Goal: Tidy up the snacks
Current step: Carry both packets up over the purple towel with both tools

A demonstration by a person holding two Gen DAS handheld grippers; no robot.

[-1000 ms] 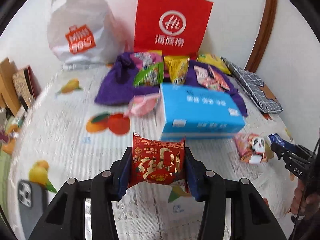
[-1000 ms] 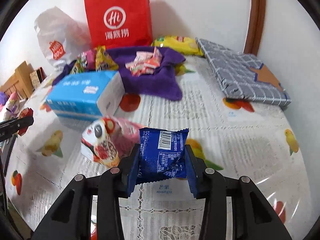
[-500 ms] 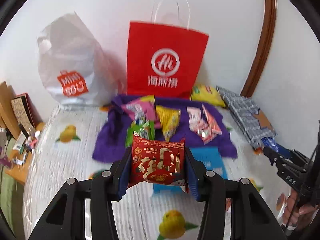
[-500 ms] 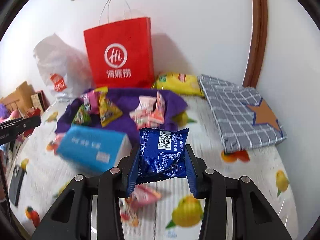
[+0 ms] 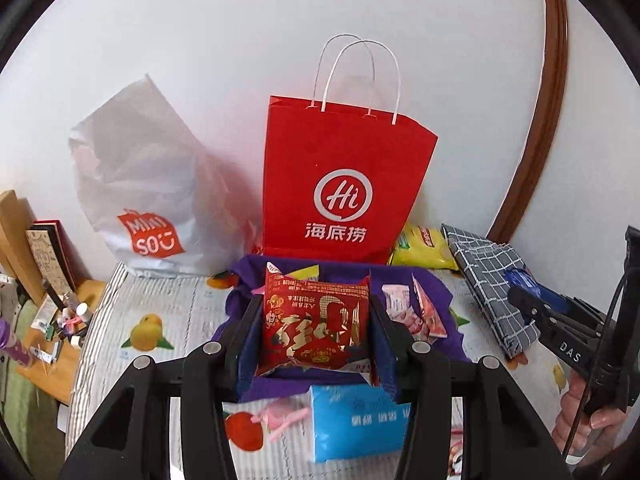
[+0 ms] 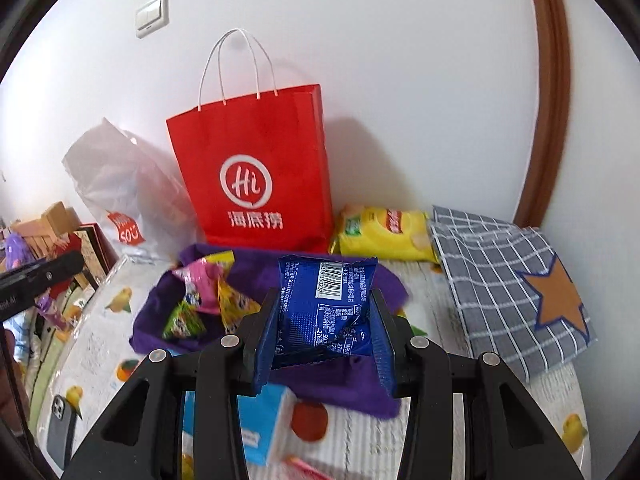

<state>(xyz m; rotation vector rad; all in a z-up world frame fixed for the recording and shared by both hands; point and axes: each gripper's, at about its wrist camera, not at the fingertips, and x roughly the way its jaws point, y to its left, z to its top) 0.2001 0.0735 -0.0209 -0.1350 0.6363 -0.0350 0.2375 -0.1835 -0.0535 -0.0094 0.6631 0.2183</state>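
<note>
At far left a white Miniso bag (image 5: 140,184) leans on the wall, with the red paper bag (image 5: 340,176) standing just right of it. In front of that bag lies a purple cloth (image 6: 360,384) with a few small snack packets (image 6: 200,300) already on it. A blue tissue box (image 5: 356,420) sits on the near side of the cloth, on the fruit-print tablecloth (image 5: 152,304).

The left gripper (image 5: 316,328) is clenched on a red and gold snack packet (image 5: 316,324), held up over the near edge of the cloth. The right gripper (image 6: 324,320) clamps a blue snack packet (image 6: 326,308), barcode side up, over the cloth's right part. Further right lie a yellow chip bag (image 6: 384,236) and a grey checked pouch (image 6: 508,280).

Both packets look headed for the cloth pile or the red bag. Each is puffy and pinched only at its sides, so a quick swing could let one slide out and drop short onto the tissue box. With both grippers converging on one spot, they could knock together. If the red bag is the goal, a low approach could catch its rim or handles and tip it.
</note>
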